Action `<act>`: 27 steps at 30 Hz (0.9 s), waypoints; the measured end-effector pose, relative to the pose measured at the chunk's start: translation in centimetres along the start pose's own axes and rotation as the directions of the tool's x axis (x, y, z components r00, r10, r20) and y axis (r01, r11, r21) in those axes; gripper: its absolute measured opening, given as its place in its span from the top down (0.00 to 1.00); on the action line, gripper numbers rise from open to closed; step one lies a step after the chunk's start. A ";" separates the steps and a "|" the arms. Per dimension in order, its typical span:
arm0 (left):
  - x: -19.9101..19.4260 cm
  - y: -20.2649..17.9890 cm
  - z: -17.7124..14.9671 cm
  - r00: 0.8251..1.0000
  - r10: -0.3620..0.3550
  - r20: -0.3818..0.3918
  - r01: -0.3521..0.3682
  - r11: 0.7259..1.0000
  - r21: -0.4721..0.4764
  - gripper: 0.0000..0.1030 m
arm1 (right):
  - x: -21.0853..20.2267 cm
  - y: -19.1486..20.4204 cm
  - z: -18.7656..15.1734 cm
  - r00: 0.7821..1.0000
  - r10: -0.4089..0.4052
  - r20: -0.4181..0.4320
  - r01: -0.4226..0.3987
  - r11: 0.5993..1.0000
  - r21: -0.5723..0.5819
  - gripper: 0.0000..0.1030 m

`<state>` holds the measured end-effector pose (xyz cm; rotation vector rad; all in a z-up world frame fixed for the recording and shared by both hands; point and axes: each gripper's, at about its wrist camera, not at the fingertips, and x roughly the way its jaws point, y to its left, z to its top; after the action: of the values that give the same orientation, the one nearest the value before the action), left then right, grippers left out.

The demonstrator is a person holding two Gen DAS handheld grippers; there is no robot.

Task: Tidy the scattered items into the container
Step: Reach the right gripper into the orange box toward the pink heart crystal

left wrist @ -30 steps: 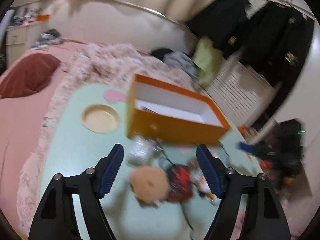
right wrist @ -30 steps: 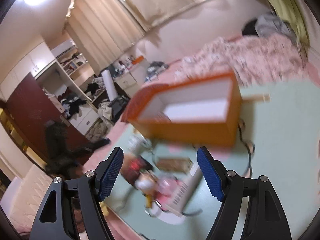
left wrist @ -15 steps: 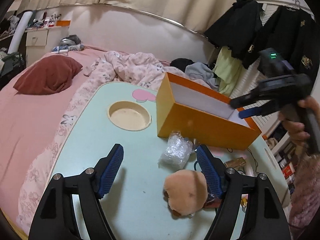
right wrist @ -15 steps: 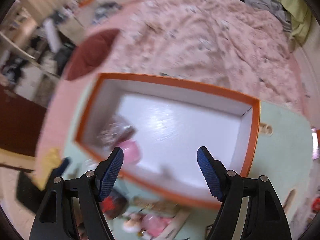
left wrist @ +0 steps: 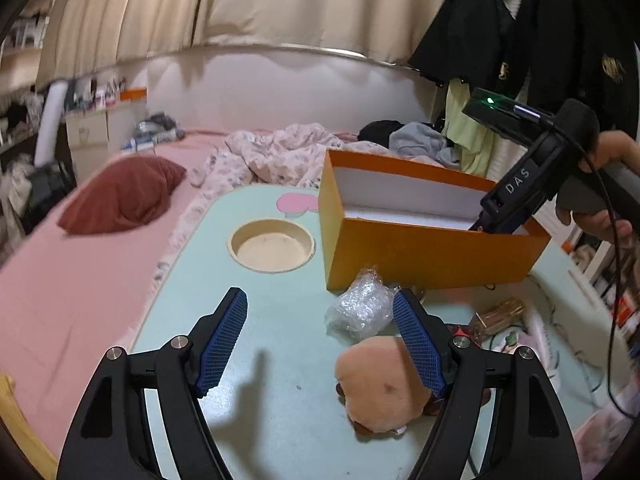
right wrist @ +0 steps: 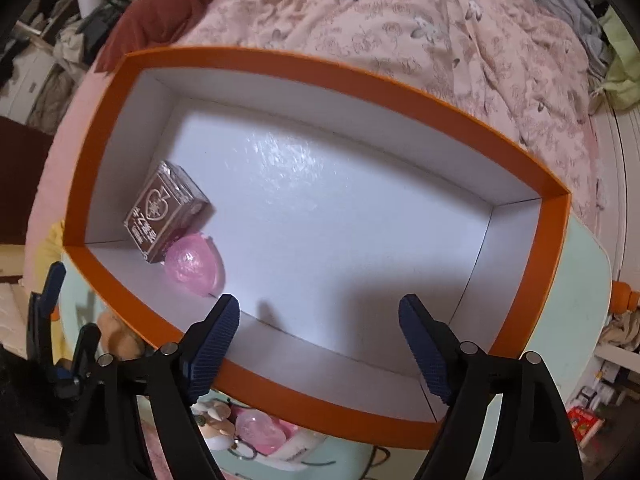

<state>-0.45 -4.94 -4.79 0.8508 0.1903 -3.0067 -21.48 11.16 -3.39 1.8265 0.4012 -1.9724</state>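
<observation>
An orange box with a white inside [left wrist: 424,256] stands on the mint table [left wrist: 280,360]; it also shows from above in the right wrist view [right wrist: 120,80]. Inside it lie a brown boxed item [right wrist: 166,212] and a pink ball [right wrist: 195,265]. My right gripper [right wrist: 320,332] is open and empty, hovering over the box's near wall. My left gripper [left wrist: 320,336] is open and empty above the table. A tan plush [left wrist: 380,388] lies under its right finger, a clear plastic wrap [left wrist: 360,312] just beyond.
A round cream cup recess [left wrist: 272,244] sits in the table left of the box. Cables, a gold item [left wrist: 500,312] and small toys [right wrist: 256,432] lie by the box's near side. A pink bed [left wrist: 80,260] with a red pillow borders the table.
The right gripper has lowered closer over the box's near wall. The left gripper view has drawn back slightly and steadied; the plush stays under its right finger.
</observation>
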 end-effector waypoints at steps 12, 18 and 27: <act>0.1 0.1 0.2 1.000 0.019 -0.002 -0.019 1.000 0.002 0.26 | -1.4 0.2 -2.7 0.958 -0.069 0.279 0.053 0.997 0.063 0.14; 0.1 -0.2 0.0 1.000 0.025 -0.004 -0.025 1.000 0.010 0.26 | -1.4 0.4 -2.8 0.954 -0.069 0.292 0.053 0.997 0.060 0.14; 0.2 -0.2 0.0 1.000 0.025 -0.005 -0.025 1.000 0.012 0.26 | -1.2 0.3 -2.5 0.958 -0.063 0.280 0.050 0.997 0.054 0.13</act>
<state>-0.63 -4.70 -4.87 0.8549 0.1608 -2.9863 -19.06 12.26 -2.40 1.5430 0.3238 -2.2574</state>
